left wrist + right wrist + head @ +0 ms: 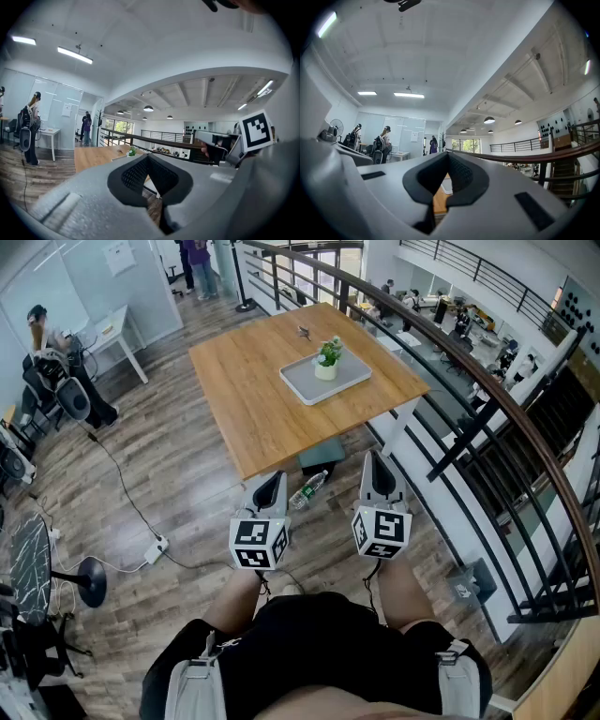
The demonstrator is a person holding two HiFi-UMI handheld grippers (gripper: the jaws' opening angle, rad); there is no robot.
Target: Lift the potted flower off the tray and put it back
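The potted flower (327, 359), a small green plant in a white pot, stands on the grey tray (349, 381) on the wooden table (253, 399), far ahead of me. My left gripper (270, 486) and right gripper (375, 467) hang close to my body, well short of the table, both shut with nothing in them. In the left gripper view the shut gripper (148, 157) points toward the table (91, 157), where the flower (132, 151) shows small. In the right gripper view the shut gripper (449, 157) hides most of the table; a strip of tray (446, 185) shows between the jaws.
A railing (469, 399) runs along the table's right side. A plastic bottle (309, 489) lies on the floor by the table's near edge, beside a dark box (322, 454). A power strip with cable (155, 547) lies left. A white desk (117, 329) and people stand far left.
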